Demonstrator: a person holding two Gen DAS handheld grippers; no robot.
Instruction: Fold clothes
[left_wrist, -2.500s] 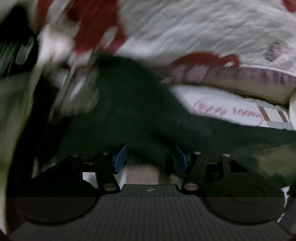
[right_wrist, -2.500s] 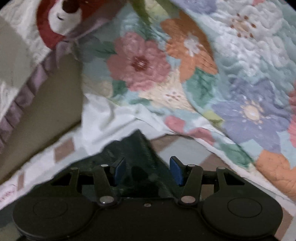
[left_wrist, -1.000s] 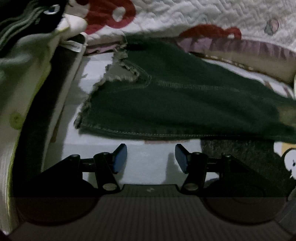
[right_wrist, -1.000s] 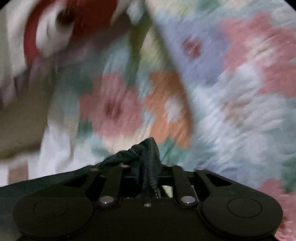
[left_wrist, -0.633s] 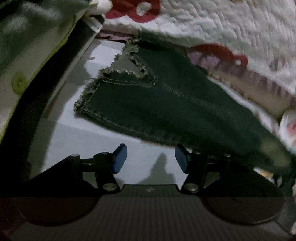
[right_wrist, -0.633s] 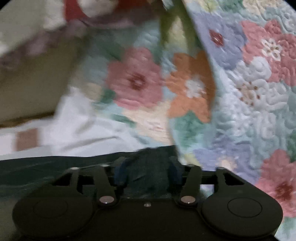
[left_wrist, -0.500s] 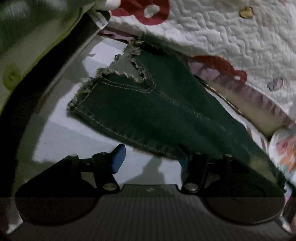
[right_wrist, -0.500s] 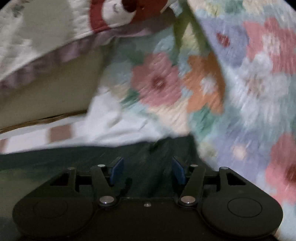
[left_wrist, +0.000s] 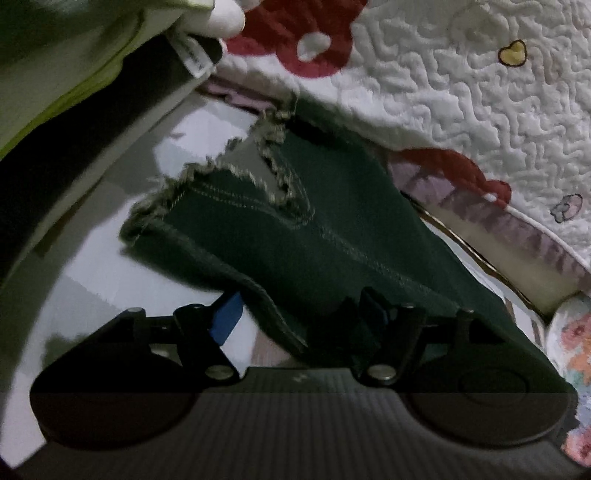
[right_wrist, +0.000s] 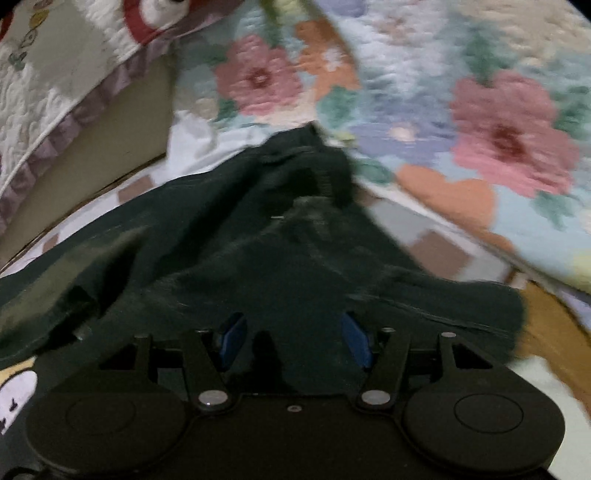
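Dark green denim shorts with frayed leg hems lie spread on the pale sheet, the hems at the upper left. My left gripper is open, low over the near edge of the shorts, with a fold of cloth rising between its jaws. In the right wrist view the other end of the shorts lies bunched on the sheet. My right gripper is open, its blue pads apart just over the cloth.
A white quilt with red shapes lies behind the shorts. A floral quilt lies to the right. A dark and lime garment is piled at the left. A checked sheet covers the bed.
My right gripper has opened and let go of the shorts, which now lie on the sheet. My left gripper has moved forward until the near edge of the shorts sits between its jaws.
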